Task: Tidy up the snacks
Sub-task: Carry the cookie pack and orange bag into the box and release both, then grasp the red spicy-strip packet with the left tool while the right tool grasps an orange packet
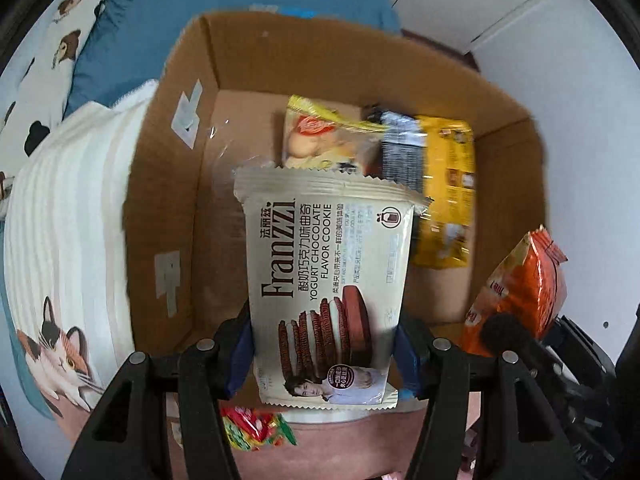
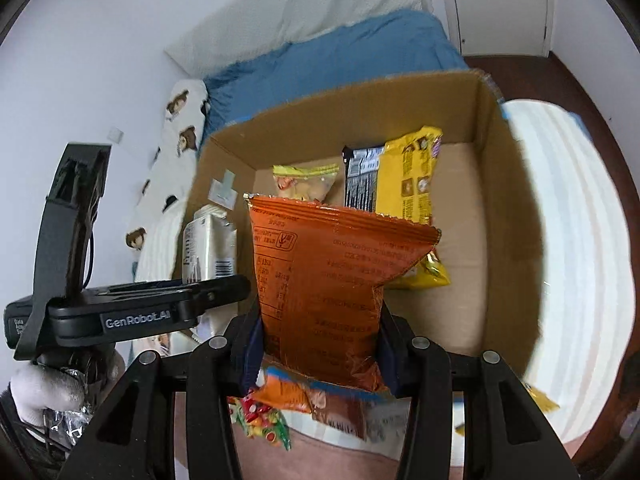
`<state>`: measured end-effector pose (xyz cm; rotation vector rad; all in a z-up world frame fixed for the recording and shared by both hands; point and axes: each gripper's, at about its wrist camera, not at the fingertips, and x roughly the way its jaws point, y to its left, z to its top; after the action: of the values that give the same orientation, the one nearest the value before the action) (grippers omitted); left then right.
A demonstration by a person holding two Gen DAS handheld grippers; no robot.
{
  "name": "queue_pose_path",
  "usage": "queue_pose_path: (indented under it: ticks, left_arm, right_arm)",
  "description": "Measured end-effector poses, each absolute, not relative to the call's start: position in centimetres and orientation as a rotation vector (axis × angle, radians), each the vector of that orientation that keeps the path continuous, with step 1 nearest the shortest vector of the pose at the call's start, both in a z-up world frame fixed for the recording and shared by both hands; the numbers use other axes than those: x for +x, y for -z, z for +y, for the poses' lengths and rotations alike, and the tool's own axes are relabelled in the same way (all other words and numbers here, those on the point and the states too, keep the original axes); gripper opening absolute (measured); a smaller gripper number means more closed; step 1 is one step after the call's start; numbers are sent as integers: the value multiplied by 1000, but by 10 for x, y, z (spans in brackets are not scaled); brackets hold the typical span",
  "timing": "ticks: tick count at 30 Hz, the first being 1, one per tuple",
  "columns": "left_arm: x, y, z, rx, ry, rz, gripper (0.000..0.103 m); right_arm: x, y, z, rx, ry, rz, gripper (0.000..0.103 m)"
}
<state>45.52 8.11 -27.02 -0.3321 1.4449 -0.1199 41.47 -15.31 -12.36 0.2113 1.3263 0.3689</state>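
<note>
Clamped between the blue pads of the left gripper point(image 1: 324, 350) is a cream Franzzi cookie pack point(image 1: 326, 280), gripped by its lower edges so that most of it stands out ahead of the fingers, printed face to the camera. It hangs above the near part of an open cardboard box point(image 1: 168, 208), over the bare left half of the box floor. Beyond its top seam, deeper in the box, lie a yellow-topped biscuit bag point(image 1: 316, 136), a dark striped wrapper point(image 1: 400, 152) and a yellow packet point(image 1: 448, 192), packed close together toward the far right. Below the gripper, outside the box, sits a small heap of red and green candies point(image 1: 256, 428).

From the right wrist, the right gripper point(image 2: 320, 354) is closed on an orange snack bag point(image 2: 328, 284), its pads pressing the bag's lower sides while the crumpled upper part rises in front of the fingers, back panel showing. That bag is held over the near edge of the same box, with the box contents beyond it. To its left the other gripper's black body reaches in, carrying the cream pack edge-on, and a white-gloved hand point(image 2: 44, 392) grips its handle. Both bags are in the air, side by side and apart, neither resting on the box floor
</note>
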Motion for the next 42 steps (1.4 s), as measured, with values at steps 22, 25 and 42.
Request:
queue_pose_path:
  ticks: [22, 25, 42]
  left_arm:
    - [465, 295, 100, -323, 128, 1542, 90]
    - [462, 279, 103, -295, 109, 1498, 91]
    - [390, 182, 94, -201, 22, 1187, 91]
  right_arm:
    - [425, 195, -129, 121, -315, 1529, 99]
    - [421, 185, -133, 117, -293, 1500, 99]
    - [368, 92, -157, 159, -270, 1292, 99]
